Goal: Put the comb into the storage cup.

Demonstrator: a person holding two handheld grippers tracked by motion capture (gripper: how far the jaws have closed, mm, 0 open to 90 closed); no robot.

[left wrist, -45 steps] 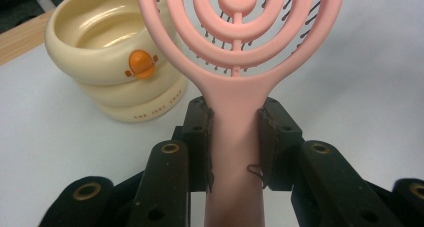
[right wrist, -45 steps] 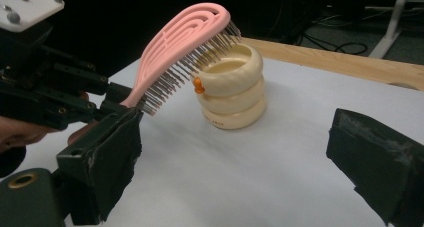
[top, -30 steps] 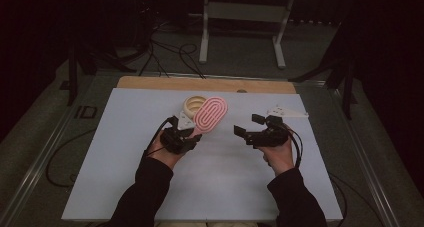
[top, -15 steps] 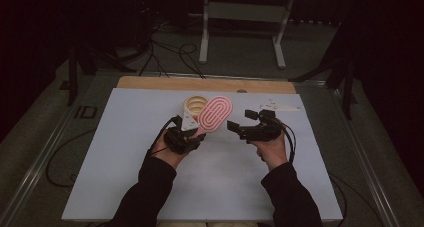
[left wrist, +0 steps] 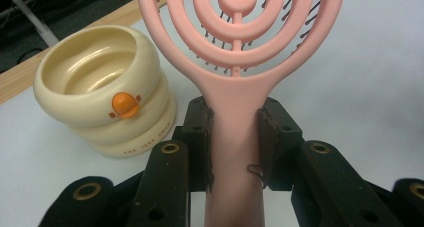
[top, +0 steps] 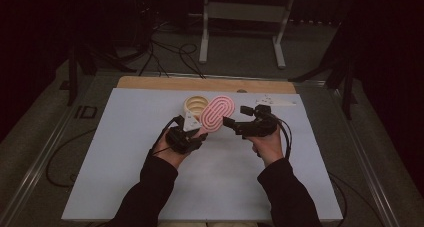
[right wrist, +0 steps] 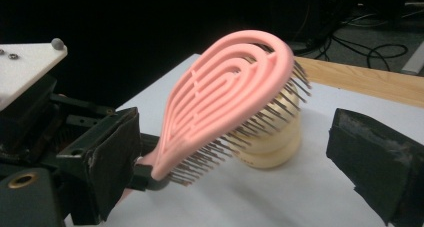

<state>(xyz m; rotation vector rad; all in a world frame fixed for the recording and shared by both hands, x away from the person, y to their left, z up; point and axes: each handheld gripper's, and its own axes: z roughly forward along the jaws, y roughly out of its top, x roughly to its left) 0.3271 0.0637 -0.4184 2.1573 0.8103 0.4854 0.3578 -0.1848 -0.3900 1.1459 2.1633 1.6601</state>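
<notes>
White tabletop (top: 150, 187) below, my left gripper (left wrist: 235, 137) clamps the pink hairbrush (top: 216, 112) by its handle, head raised over the cream bowl (top: 195, 105). My right gripper (right wrist: 235, 152) gapes wide beside it (holding nothing); I'd close squarely on the head's rim, avoiding bristles.

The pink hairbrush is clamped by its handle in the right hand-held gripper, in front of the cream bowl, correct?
Not quite: the left hand-held gripper clamps the pink hairbrush by its handle, as the left gripper view shows. It is in front of the cream bowl.
</notes>
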